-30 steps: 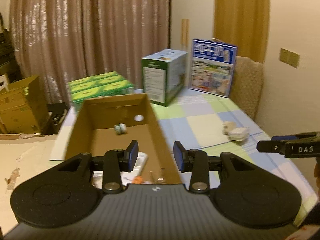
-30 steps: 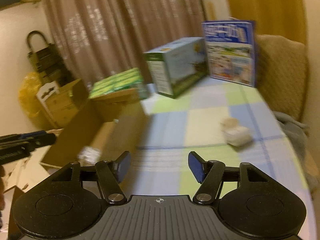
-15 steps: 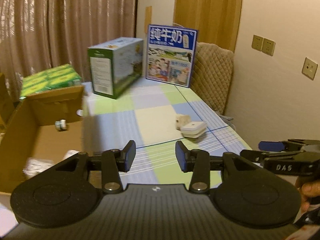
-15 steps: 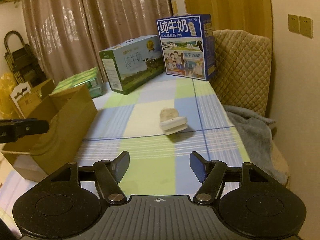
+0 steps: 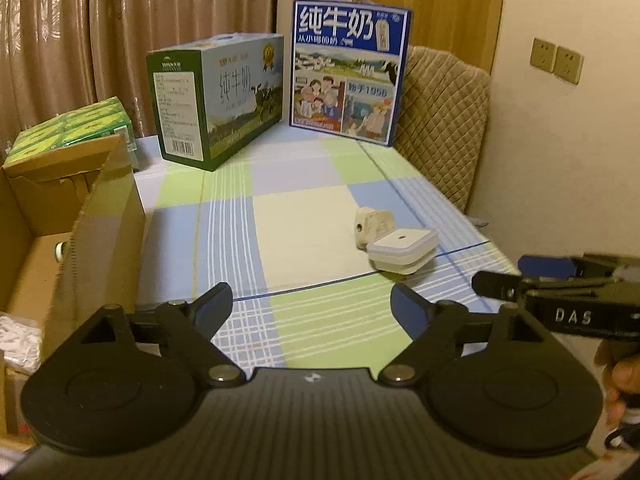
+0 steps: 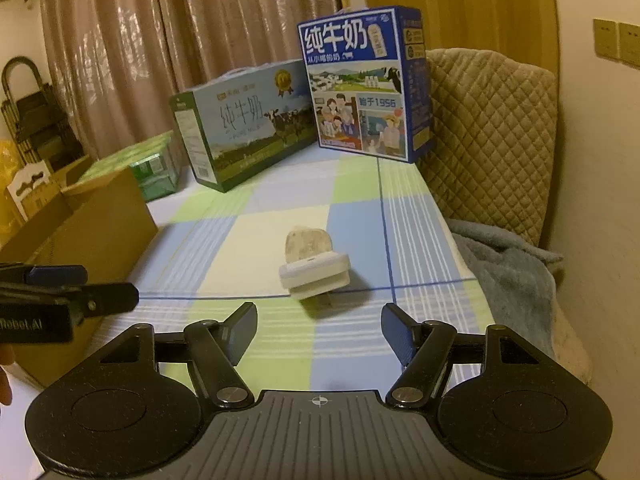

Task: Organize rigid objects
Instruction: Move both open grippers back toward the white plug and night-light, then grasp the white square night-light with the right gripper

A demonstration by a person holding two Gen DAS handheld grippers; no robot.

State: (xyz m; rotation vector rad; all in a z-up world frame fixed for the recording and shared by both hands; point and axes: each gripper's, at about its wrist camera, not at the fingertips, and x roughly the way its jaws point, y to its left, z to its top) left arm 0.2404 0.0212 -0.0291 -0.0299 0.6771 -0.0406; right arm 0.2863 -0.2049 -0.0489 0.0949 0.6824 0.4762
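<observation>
The left gripper [image 5: 310, 306] hangs over the checked tablecloth [image 5: 304, 216], its jaws opening wide with nothing between them. The right gripper [image 6: 320, 334] has jaws opening too, also bare. Ahead lie 2 objects touching: a white square box [image 5: 402, 248] and a beige lump [image 5: 372, 222] half hidden behind it. The cardboard box [image 5: 86, 236] at left is cut off, its contents hard to make out.
</observation>
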